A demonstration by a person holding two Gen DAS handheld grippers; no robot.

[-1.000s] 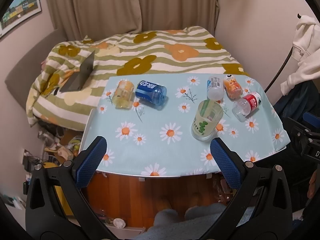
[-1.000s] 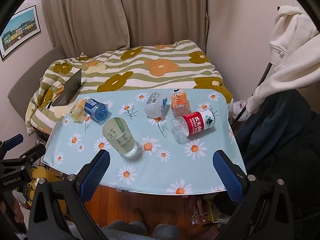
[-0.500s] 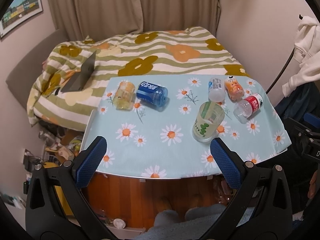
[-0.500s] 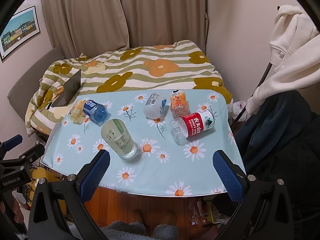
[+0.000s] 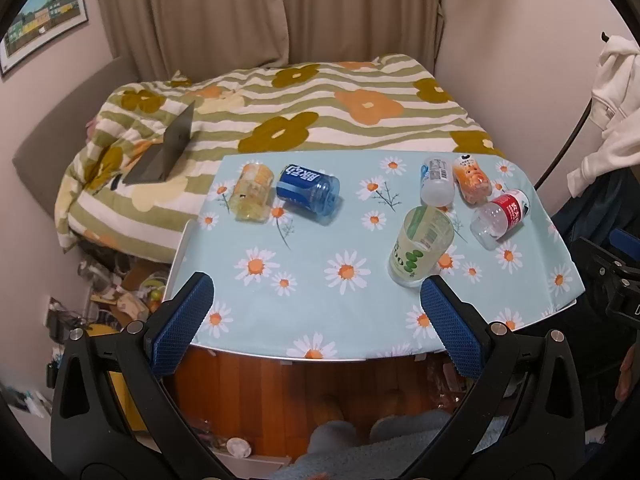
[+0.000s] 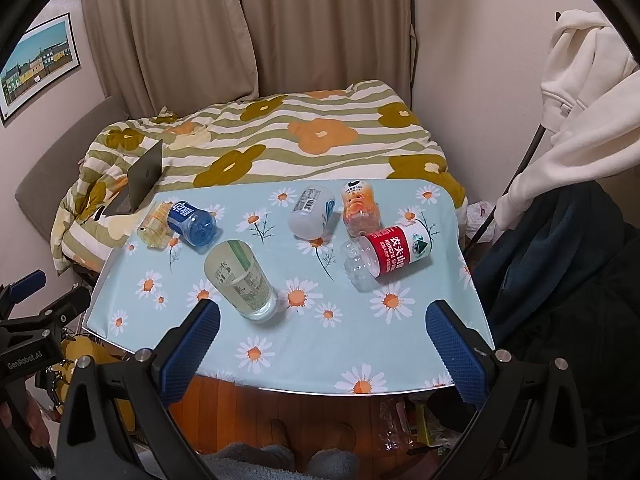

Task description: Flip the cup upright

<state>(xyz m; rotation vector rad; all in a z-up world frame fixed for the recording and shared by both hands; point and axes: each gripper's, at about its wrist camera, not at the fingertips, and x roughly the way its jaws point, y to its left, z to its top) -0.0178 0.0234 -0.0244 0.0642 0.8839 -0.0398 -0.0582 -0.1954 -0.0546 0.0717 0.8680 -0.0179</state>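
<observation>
Hovering spread and empty, left gripper (image 5: 315,284) and right gripper (image 6: 324,307) face a standing green-labelled clear cup (image 5: 420,248); the blue plastic cup (image 5: 308,194) lying far left wants a square mid-body grip.

daisy-print blue tablecloth (image 6: 340,332), red-labelled bottle (image 6: 396,254)

Six cut-bottle cups (image 6: 240,280) on table (image 6: 320,360); one laptop (image 6: 146,178); one wall picture (image 6: 38,64); two grippers.

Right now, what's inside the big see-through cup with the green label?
The cup looks empty: you can see through its clear wall to the daisy tablecloth it stands on. The label covers part of the inside, so that bit stays hidden. Both grippers hang open, away from it.
</observation>
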